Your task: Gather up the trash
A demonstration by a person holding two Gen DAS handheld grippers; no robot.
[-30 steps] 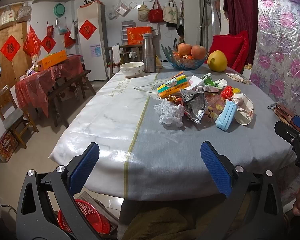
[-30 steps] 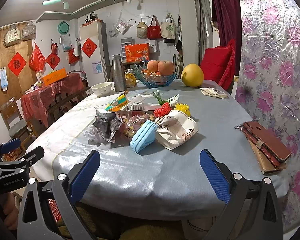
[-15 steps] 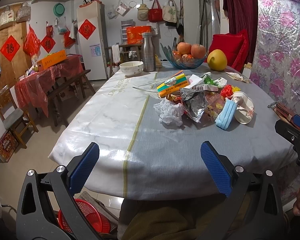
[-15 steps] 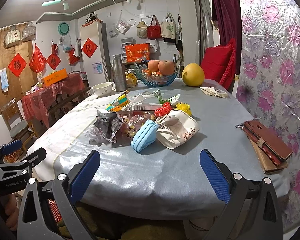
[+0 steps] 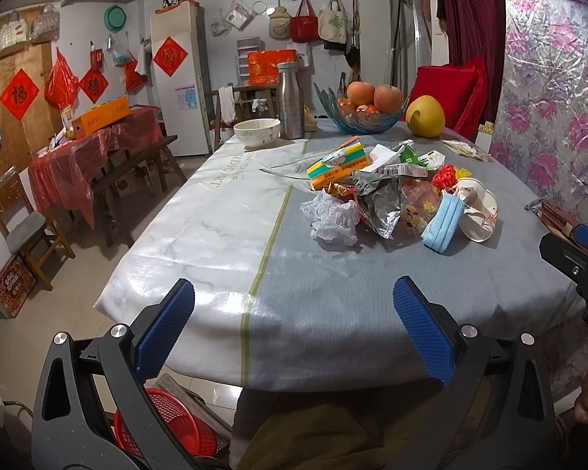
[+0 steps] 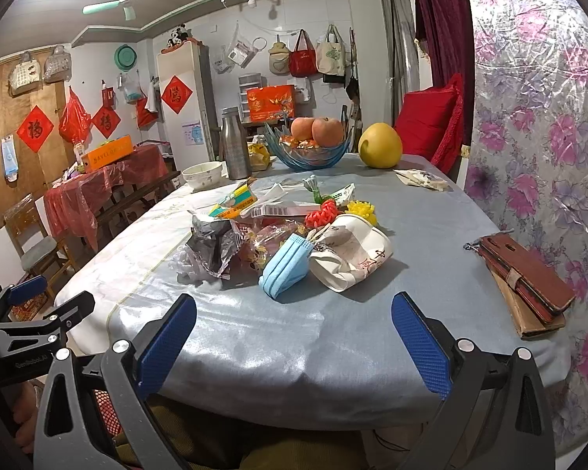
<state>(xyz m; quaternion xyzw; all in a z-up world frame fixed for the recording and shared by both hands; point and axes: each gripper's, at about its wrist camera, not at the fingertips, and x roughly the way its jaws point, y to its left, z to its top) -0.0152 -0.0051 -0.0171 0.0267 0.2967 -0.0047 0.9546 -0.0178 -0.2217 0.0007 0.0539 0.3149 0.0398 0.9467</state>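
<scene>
Red basket (image 5: 164, 427) sits half-hidden behind the left claw (image 5: 294, 333); both claws (image 6: 294, 337) gape empty

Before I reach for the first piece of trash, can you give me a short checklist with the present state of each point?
1. Left hand-held gripper open and empty: ok.
2. Right hand-held gripper open and empty: ok.
3. Crumpled white plastic wrap at near edge of pile, nothing lying on it: ok.
4. Red mesh basket on floor beside table: ok.
5. Brown leather wallet lies apart from pile: ok.
6. Basket empty: cannot tell.
</scene>
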